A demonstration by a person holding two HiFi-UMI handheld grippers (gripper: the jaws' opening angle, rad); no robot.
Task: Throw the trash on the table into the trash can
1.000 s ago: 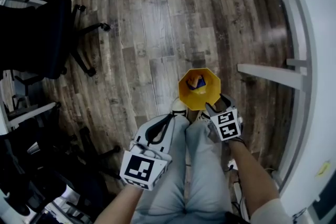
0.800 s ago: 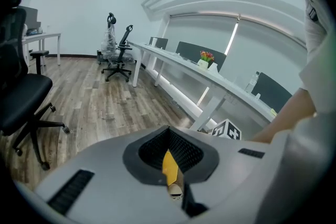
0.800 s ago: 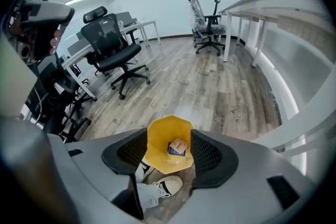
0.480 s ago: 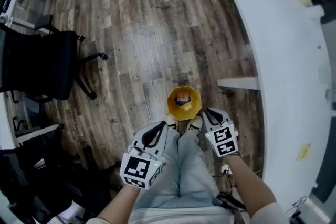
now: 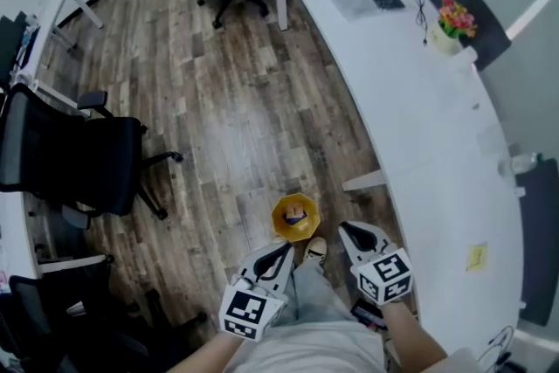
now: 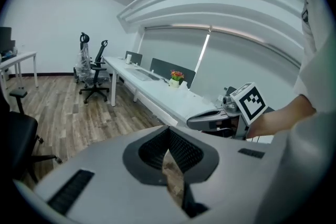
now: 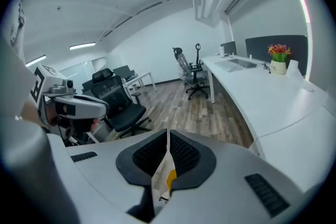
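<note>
Left gripper (image 5: 281, 251): jaws together, nothing between them.
Right gripper (image 5: 347, 230): jaws have just been closing and now meet, with nothing between them.
Trash can (image 5: 278, 221): yellow, on the floor (image 5: 236, 118) just ahead of both jaw tips; trash (image 5: 295, 211) lies inside.
Table (image 5: 419, 100): its curved white edge runs just right of the right jaws.
Open room: bare wood ahead and left of the jaws; a black chair (image 5: 79, 162) stands well to the left.
</note>
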